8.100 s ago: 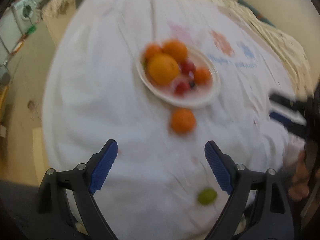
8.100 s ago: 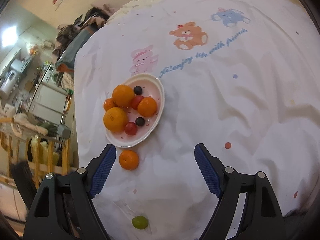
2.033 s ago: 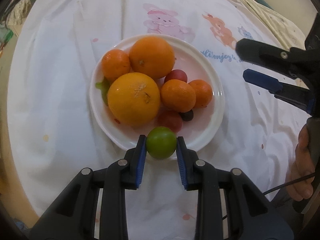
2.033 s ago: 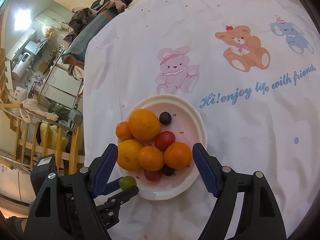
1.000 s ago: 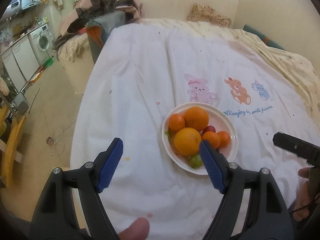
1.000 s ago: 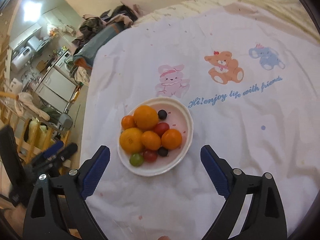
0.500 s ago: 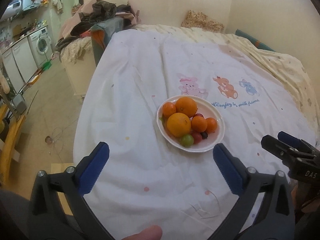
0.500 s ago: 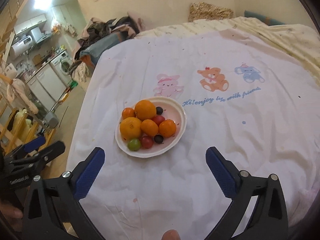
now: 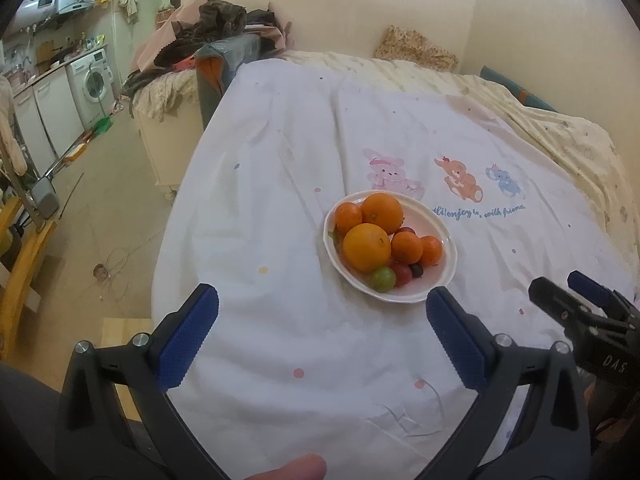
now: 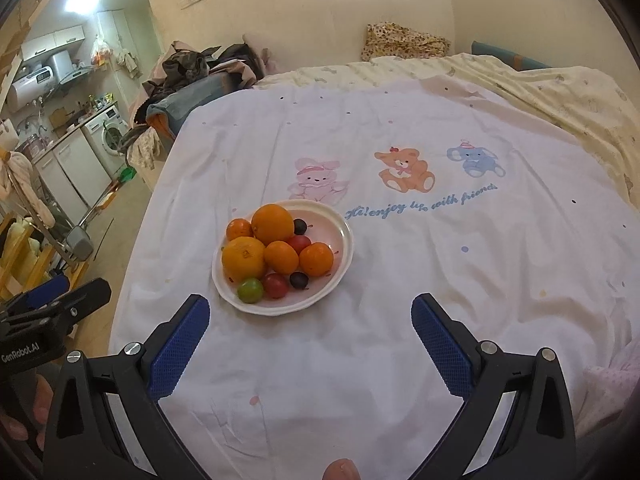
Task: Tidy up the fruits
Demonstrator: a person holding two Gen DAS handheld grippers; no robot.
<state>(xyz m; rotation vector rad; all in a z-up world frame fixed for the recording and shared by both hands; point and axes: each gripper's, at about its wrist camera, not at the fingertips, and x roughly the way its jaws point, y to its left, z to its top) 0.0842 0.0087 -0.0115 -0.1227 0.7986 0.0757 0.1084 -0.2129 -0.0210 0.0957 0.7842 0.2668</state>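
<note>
A white plate (image 9: pixel 447 276) (image 10: pixel 344 264) rests on the white printed sheet, heaped with several oranges (image 9: pixel 367 247) (image 10: pixel 243 259), small red and dark fruits, and a green fruit (image 9: pixel 383 279) (image 10: pixel 250 290) at its near rim. My left gripper (image 9: pixel 320 308) hangs wide open well back from the plate, nothing between its blue pads. My right gripper (image 10: pixel 310 318) is also wide open and empty, short of the plate's near edge. Each gripper shows at the edge of the other's view.
The sheet (image 10: pixel 440 264) covers a bed, with cartoon animals printed beyond the plate. To the left the bed edge drops to the floor (image 9: pixel 108 208). A clothes pile (image 9: pixel 216 36) and washing machine (image 9: pixel 94 80) stand far left. A fingertip (image 9: pixel 292 468) shows at the bottom edge.
Both grippers have drawn back from the plate, which now looks smaller and farther off. Their jaws widened to full spread, and the green fruit stays on the plate.
</note>
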